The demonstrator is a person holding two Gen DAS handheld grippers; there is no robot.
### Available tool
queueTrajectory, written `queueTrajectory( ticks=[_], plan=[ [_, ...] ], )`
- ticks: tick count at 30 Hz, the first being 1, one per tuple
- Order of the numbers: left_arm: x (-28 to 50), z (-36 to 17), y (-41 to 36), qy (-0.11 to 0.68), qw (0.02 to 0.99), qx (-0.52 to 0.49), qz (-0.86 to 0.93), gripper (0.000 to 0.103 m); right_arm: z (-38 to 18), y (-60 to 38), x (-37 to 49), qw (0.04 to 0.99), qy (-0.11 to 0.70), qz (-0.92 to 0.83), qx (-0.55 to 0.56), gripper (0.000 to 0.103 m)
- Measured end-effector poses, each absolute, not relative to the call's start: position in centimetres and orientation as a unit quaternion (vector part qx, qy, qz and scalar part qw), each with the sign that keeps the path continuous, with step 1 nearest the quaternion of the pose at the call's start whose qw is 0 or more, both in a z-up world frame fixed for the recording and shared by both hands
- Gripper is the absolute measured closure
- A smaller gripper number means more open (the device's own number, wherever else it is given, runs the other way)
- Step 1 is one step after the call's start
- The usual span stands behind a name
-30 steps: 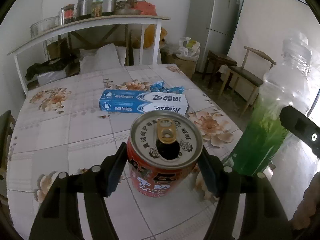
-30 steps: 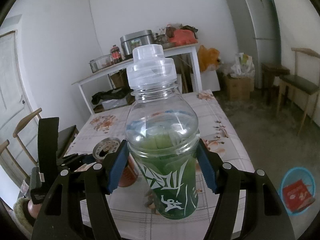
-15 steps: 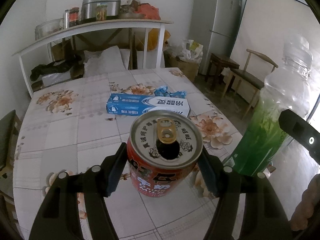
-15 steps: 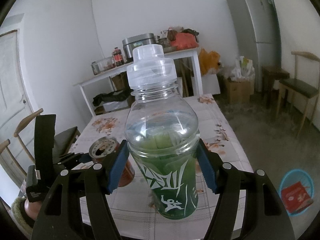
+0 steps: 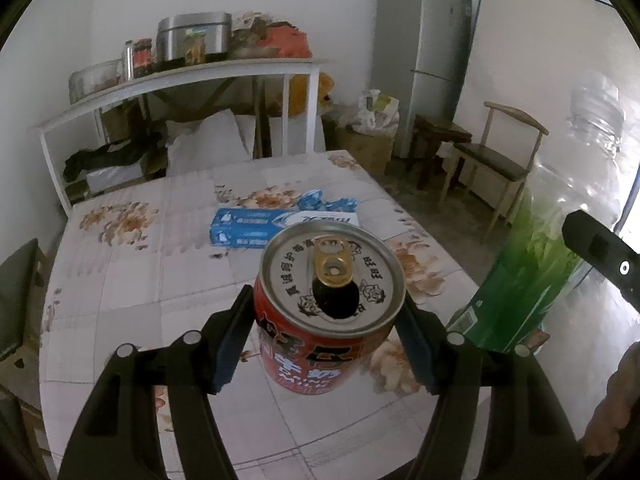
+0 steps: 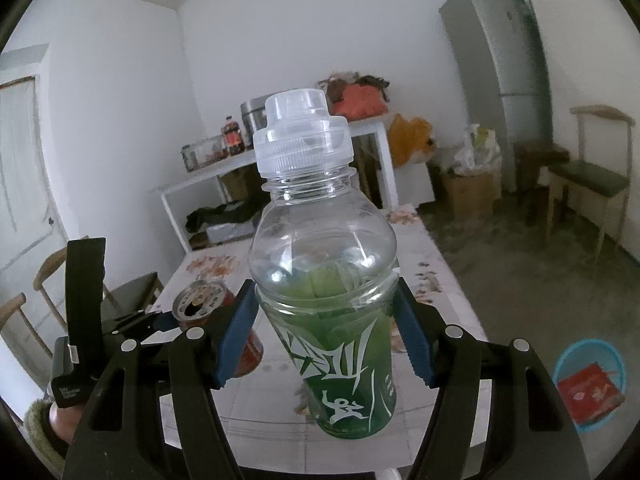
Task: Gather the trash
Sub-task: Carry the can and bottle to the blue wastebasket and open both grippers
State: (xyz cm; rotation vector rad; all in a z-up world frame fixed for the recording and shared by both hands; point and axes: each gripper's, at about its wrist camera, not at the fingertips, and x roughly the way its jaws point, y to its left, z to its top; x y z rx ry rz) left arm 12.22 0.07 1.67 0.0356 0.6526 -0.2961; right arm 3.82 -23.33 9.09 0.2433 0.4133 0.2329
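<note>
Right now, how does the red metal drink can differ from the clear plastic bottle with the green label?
The red metal drink can is short and opaque; the clear plastic bottle with the green label is taller and see-through. The can's mouth is open, its gold tab still attached; the bottle has its clear cap on. The left gripper holds the can, the right gripper the bottle. Both stay upright, clamped between blue pads.

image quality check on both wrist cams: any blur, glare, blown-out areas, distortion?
Left wrist: red can sharp in the left gripper; the bottle at the right edge is smeared, its clear top blown out against the bright backlight; fisheye bends the fridge.
Right wrist: bottle sharp in the right gripper, small highlights on its shoulder; background soft; blue basket stretched at the rim.
</note>
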Motion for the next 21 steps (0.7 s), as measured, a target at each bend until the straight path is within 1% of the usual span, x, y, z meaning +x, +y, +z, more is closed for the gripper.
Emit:
queueTrajectory(
  ticks=[10,15,21],
  plan=[
    [11.5,3.2,-5.4,0.311,0.927,0.038,-0.204,0.037,9.4,-29.0,-0.1,0.972,0.176,0.046,0.146,0.04],
    [11.7,4.6,-10.1,0.309,0.911,0.035,-0.272,0.037,9.6,-33.6,-3.2,0.974,0.159,-0.03,0.156,0.04],
    [12.7,5.4,-17.8,0.339,0.863,0.023,-0.374,0.036,8.8,-40.0,-6.9,0.959,0.153,-0.129,0.2,0.04]
  ],
)
